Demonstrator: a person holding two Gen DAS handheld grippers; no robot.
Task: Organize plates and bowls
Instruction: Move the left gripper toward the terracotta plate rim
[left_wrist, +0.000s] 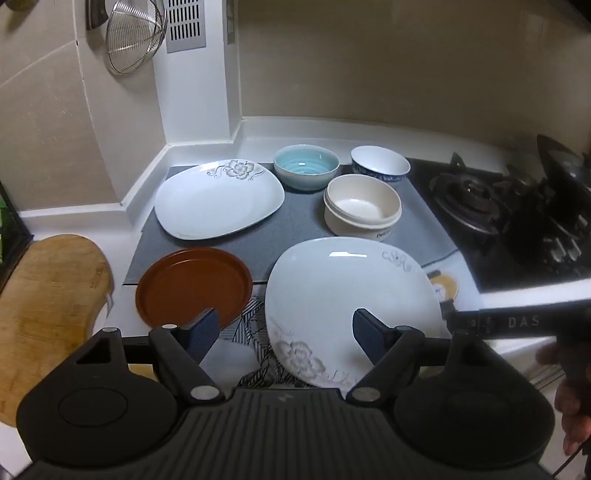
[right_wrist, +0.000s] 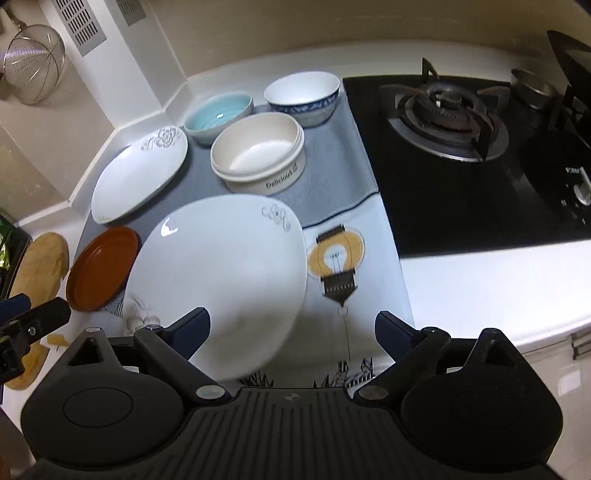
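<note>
Two pairs of tongs hang over a kitchen worktop (right_wrist: 461, 280) where plates and bowls lie unsorted on a grey mat (left_wrist: 295, 229). The left tongs (left_wrist: 286, 332) stand spread and empty above the gap between the brown plate (left_wrist: 194, 286) and the near white plate (left_wrist: 347, 299); the right tongs (right_wrist: 291, 326) are likewise spread wide with nothing held, their left finger over that plate's near edge. A far white plate (left_wrist: 218, 201) lies at the mat's back left, its long axis running left to right in the left view, its flower toward the wall. The near one turns its flower toward the camera. Behind them sit a blue bowl (left_wrist: 306, 166), a patterned bowl (left_wrist: 380, 164) and a cream bowl (left_wrist: 362, 205), all mouth up, beside the gas hob (right_wrist: 461, 122). The glazed crockery looks stiff, slick, fairly heavy and breakable; the rim is probably the best place to grip it.
</note>
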